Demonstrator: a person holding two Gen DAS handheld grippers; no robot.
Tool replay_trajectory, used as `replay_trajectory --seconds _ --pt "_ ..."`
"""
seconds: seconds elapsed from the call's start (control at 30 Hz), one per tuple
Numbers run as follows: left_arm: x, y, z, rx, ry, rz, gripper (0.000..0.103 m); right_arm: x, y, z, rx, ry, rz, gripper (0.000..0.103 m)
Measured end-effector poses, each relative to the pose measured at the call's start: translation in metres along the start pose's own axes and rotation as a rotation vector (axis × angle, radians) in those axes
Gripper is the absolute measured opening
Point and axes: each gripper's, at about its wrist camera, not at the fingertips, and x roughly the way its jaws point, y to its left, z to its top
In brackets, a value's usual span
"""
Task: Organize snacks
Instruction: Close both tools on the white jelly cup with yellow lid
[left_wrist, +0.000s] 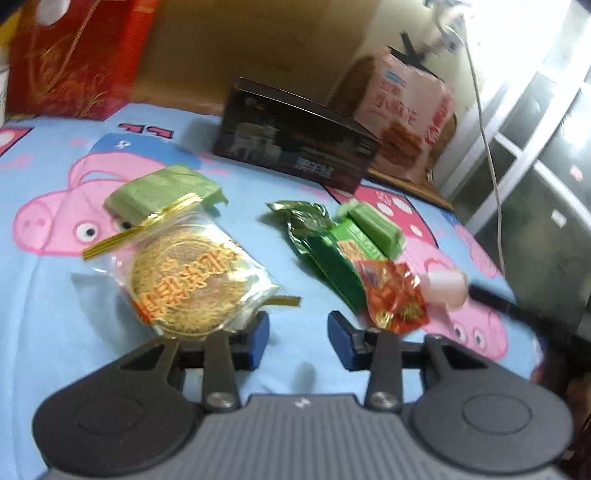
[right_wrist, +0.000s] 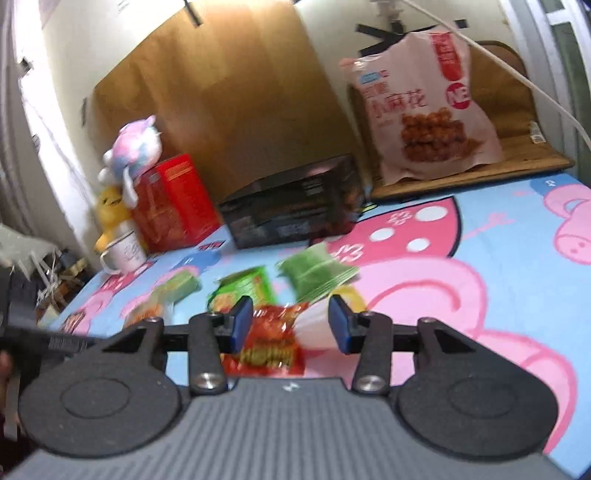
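Observation:
Snacks lie on a blue sheet (left_wrist: 44, 332) with a pink pig print. In the left wrist view a round golden pastry in a clear bag (left_wrist: 195, 284) sits just ahead of my left gripper (left_wrist: 298, 328), which is open with nothing between its blue pads. A pale green packet (left_wrist: 162, 192) lies behind the pastry. To the right are a dark green packet (left_wrist: 325, 254), a pale green bar (left_wrist: 376, 229), a red foil packet (left_wrist: 395, 295) and a blurred white item (left_wrist: 443, 288). My right gripper (right_wrist: 291, 323) hangs open over the red foil packet (right_wrist: 273, 343); its pads do not press it.
A black box (right_wrist: 295, 206) stands at the back, with a tall pink snack bag (right_wrist: 424, 110) on a wooden board to its right. Left of it are a red box (right_wrist: 173, 199), plush toys (right_wrist: 129, 147) and a white mug (right_wrist: 125, 253). A white cable (left_wrist: 487, 147) hangs at the right.

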Motion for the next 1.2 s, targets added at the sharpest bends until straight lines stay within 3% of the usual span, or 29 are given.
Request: replay_trajectory --seconds 0.13,0.27,0.43,0.5,0.63,0.7,0.87,0.93,1.03,1.1,1.2 --pt "0.004 -0.022 0.001 0.044 0.018 -0.077 0.046 0.001 -0.001 -0.010 0.019 0.028 0.006 0.054" --pt "0.023 -0.043 0.003 0.055 0.058 -0.144 0.048 0.008 -0.009 -0.013 0.025 0.052 -0.043 0.054" --pt "0.033 -0.051 0.007 0.042 0.072 -0.144 0.053 0.000 -0.012 -0.011 -0.048 0.018 -0.077 0.060" --pt "0.030 -0.058 0.013 0.045 0.055 -0.168 0.052 -0.001 -0.015 -0.009 -0.071 0.008 -0.087 0.077" --pt "0.038 -0.093 0.031 0.128 0.049 -0.225 0.053 0.008 -0.019 -0.011 -0.106 0.037 -0.082 0.077" --pt "0.052 -0.112 0.037 0.180 0.062 -0.246 0.058 0.013 -0.017 -0.014 -0.126 0.049 -0.081 0.077" --pt "0.099 -0.138 0.044 0.242 0.134 -0.218 0.060 0.018 -0.013 -0.012 -0.152 0.058 -0.083 0.077" --pt "0.110 -0.139 0.041 0.241 0.152 -0.207 0.060 0.021 -0.015 -0.011 -0.145 0.073 -0.079 0.074" --pt "0.118 -0.136 0.035 0.222 0.176 -0.206 0.057 0.023 -0.017 -0.010 -0.131 0.081 -0.056 0.063" --pt "0.117 -0.135 0.030 0.225 0.163 -0.197 0.048 0.022 -0.019 -0.010 -0.126 0.077 -0.066 0.053" --pt "0.110 -0.130 0.025 0.203 0.149 -0.198 0.049 0.019 -0.021 -0.011 -0.109 0.068 -0.058 0.048"
